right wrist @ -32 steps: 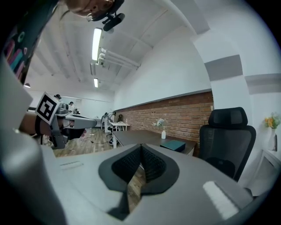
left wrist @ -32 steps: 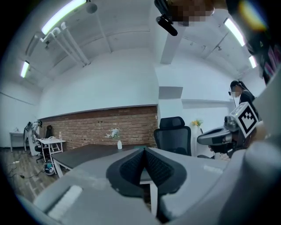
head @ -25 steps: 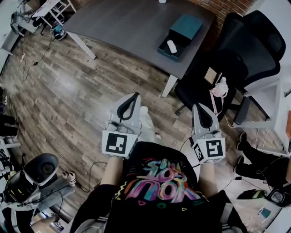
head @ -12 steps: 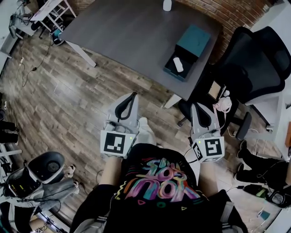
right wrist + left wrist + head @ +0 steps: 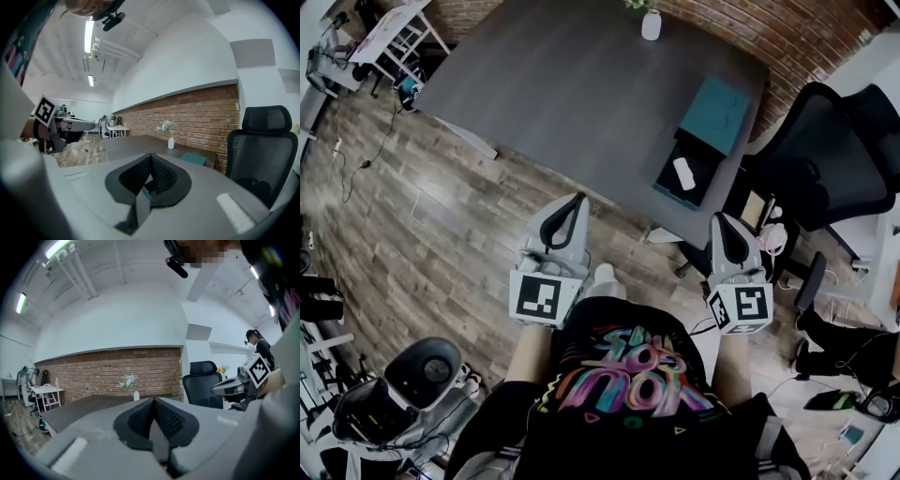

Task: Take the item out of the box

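A teal box stands near the right end of the dark table (image 5: 562, 84). Its lid (image 5: 717, 102) lies beside the open tray (image 5: 673, 189), and a small white item (image 5: 683, 173) lies in that tray. Both grippers are held low in front of the person, short of the table and well away from the box. My left gripper (image 5: 575, 200) is shut with nothing in it, its pads meeting in the left gripper view (image 5: 153, 401). The right gripper (image 5: 718, 219) is also shut and empty (image 5: 150, 156). The teal box (image 5: 193, 159) shows ahead of it.
A white vase (image 5: 651, 24) with flowers stands at the table's far edge by the brick wall. A black office chair (image 5: 834, 141) is right of the table, pink headphones (image 5: 772, 239) hanging beside it. Cables and equipment lie on the wood floor at left.
The table and box have slid down and nearer in the head view, and the vase has come into sight. Both grippers stay shut and keep their pose.
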Demonstrator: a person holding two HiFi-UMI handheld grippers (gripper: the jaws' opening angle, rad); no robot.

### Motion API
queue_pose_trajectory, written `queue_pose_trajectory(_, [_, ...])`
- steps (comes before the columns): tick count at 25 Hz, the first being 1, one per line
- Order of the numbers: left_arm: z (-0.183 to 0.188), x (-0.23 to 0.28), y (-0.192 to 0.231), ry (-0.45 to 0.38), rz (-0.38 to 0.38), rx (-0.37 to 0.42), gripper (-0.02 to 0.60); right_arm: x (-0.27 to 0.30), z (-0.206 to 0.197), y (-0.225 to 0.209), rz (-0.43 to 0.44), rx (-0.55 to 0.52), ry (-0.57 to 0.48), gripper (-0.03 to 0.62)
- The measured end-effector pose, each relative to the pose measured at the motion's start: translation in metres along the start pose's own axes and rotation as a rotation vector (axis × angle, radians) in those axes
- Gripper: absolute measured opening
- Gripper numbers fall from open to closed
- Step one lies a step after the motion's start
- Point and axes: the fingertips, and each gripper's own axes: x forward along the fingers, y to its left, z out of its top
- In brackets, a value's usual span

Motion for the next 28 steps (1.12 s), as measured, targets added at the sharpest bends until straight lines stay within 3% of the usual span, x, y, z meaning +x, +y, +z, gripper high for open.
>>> queue_pose_trajectory(8, [-0.012,0.038,0.034,0.044,-0.087,-0.029,-0.001,0.039,0.003,-0.012,-0.102,0.024,0.046,0.0])
queue_pose_trajectory(18, [-0.038,0.078,0.03,0.109,-0.159,-0.049,-0.002,0.061,-0.016,-0.031,-0.144,0.018,0.119,0.0])
queue_pose_trajectory(28, [-0.015,0.153,0.038,0.083,-0.188,-0.024,-0.001,0.108,-0.001,-0.081,-0.171,0.013,0.099,0.0])
